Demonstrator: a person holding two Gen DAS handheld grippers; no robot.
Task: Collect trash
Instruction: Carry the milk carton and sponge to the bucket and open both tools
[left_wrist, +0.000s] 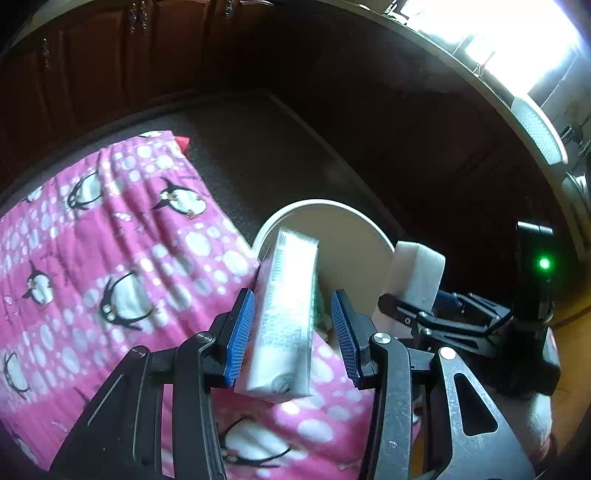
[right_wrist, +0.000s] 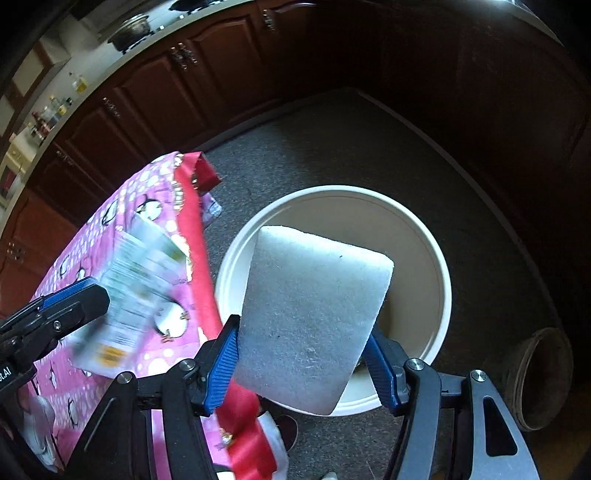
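A white bucket (right_wrist: 439, 280) stands on the dark carpet beside a table draped in a pink penguin cloth (left_wrist: 92, 258). My right gripper (right_wrist: 306, 354) is shut on a white sponge block (right_wrist: 314, 321) and holds it above the bucket's near rim; the sponge also shows in the left wrist view (left_wrist: 417, 273). My left gripper (left_wrist: 291, 332) has its jaws spread around a white printed carton (left_wrist: 288, 317); the left pad touches it and the right pad stands apart. The carton is blurred and tilts over the table's edge toward the bucket (left_wrist: 351, 236). It shows blurred in the right wrist view (right_wrist: 129, 295).
Dark wooden cabinets (right_wrist: 155, 85) line the back under a countertop with pots and bottles. A red ribbon edge (right_wrist: 195, 229) runs along the cloth. A brown round basket (right_wrist: 543, 380) sits on the floor to the right of the bucket.
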